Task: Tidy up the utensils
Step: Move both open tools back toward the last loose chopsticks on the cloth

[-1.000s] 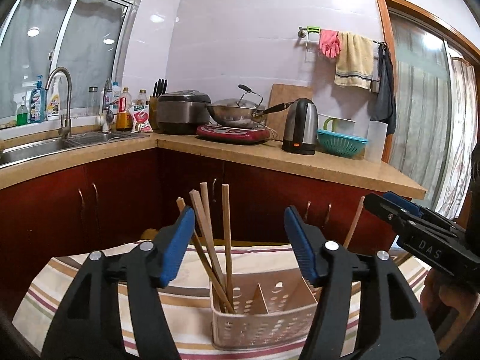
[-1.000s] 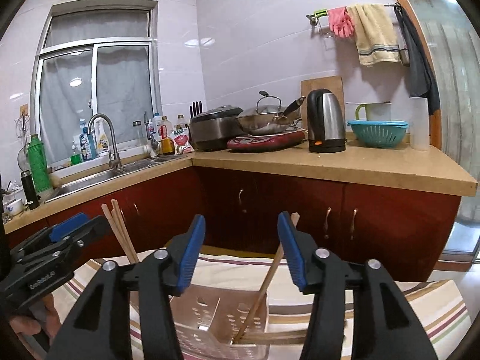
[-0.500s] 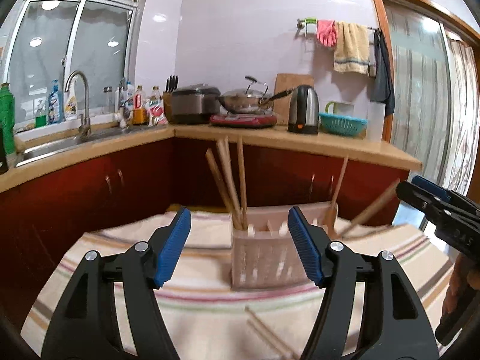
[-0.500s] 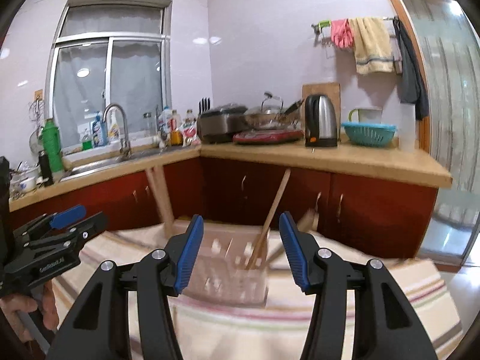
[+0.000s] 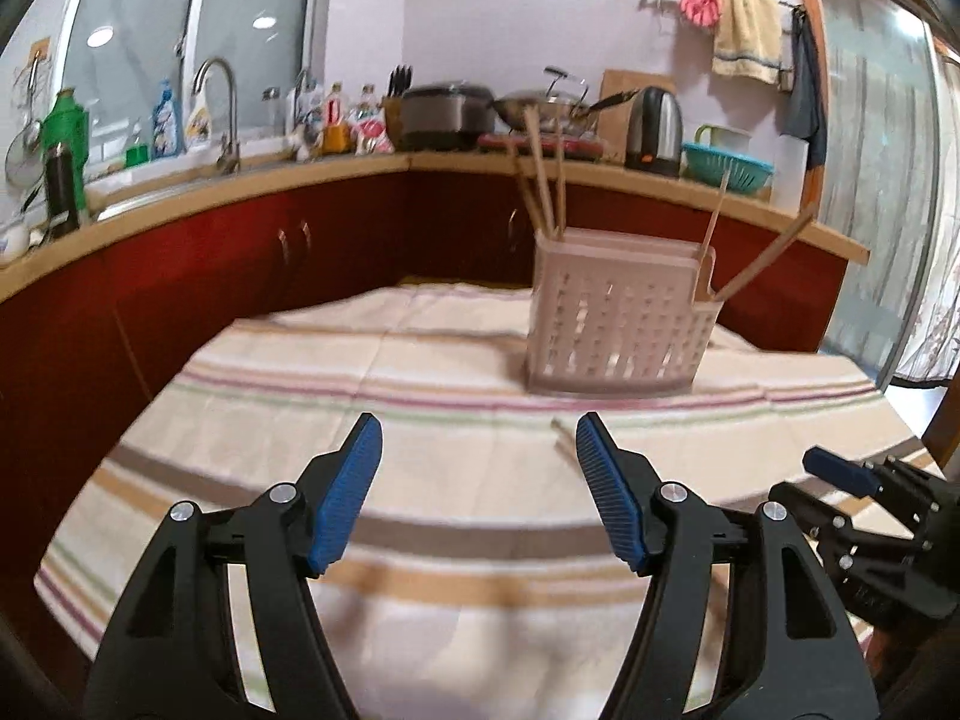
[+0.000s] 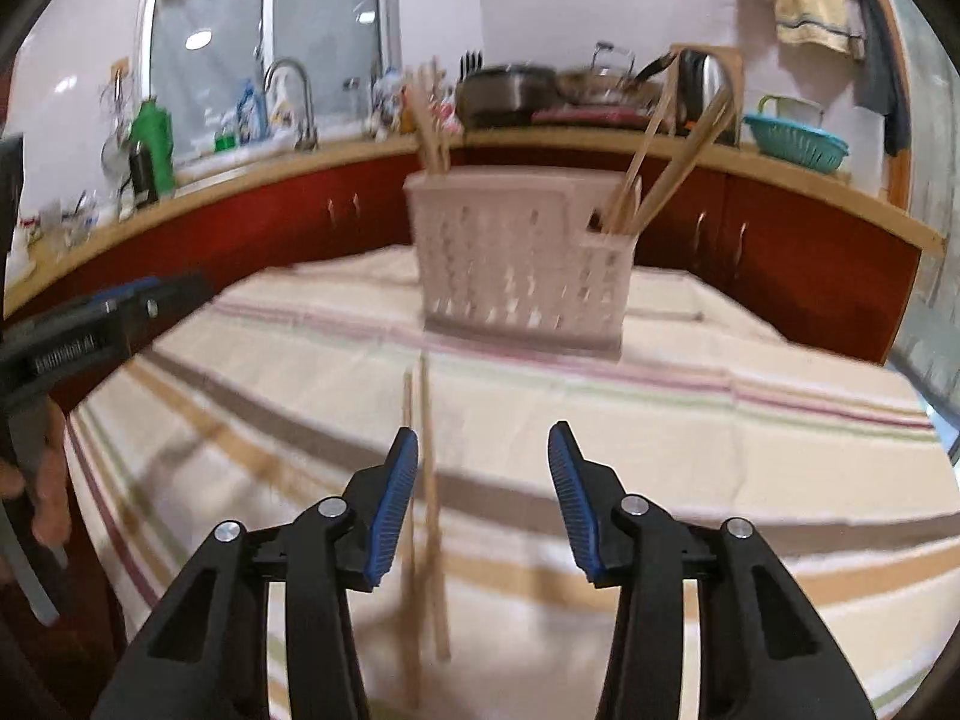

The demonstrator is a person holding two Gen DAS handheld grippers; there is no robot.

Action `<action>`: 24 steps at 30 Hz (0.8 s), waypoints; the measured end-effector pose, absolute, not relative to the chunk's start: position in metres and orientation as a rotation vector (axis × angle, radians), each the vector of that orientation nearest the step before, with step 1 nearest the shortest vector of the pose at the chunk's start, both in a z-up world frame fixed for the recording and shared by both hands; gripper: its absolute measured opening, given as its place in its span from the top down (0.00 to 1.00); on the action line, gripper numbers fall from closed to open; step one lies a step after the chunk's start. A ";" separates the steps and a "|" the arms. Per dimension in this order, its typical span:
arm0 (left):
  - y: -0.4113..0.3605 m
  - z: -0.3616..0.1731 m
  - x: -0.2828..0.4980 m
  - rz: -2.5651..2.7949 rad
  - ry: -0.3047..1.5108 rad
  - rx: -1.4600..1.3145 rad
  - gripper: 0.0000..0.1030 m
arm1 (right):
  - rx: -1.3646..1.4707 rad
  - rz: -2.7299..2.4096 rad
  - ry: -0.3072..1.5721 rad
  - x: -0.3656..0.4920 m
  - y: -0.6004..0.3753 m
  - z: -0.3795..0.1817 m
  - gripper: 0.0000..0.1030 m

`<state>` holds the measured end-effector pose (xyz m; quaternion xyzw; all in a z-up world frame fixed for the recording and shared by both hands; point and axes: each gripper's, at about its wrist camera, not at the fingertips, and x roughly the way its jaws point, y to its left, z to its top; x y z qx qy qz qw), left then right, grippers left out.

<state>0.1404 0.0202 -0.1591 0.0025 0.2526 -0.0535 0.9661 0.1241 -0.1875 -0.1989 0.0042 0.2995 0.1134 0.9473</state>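
The left gripper [image 5: 477, 492] hangs with jaws spread wide and empty over the striped tablecloth [image 5: 420, 372]. Two loose chopsticks [image 6: 427, 480] lie on the cloth just beside the right gripper [image 6: 483, 501], whose jaws also gape empty. Beyond stands the perforated utensil caddy [image 6: 522, 264], with chopsticks upright at its left end and leaning at its right.

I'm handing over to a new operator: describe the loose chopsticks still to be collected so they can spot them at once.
Find the table with the striped cloth and the pale perforated utensil basket standing on it. In front of the basket, near the right gripper, a pair of wooden chopsticks lies flat on the cloth. All the other chopsticks stand upright or lean inside the basket.
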 end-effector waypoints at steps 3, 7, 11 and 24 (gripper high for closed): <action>0.028 -0.171 0.132 -0.093 0.543 -0.007 0.36 | 0.010 0.242 0.654 0.118 -0.183 -0.213 0.65; 0.034 -0.181 0.126 -0.086 0.577 -0.019 0.36 | -0.010 0.265 0.715 0.116 -0.174 -0.231 0.75; 0.036 -0.186 0.124 -0.085 0.593 -0.025 0.36 | -0.036 0.267 0.768 0.116 -0.166 -0.245 0.82; -0.001 -0.190 0.118 -0.166 0.621 -0.002 0.36 | -0.053 0.213 0.805 0.098 -0.193 -0.247 0.93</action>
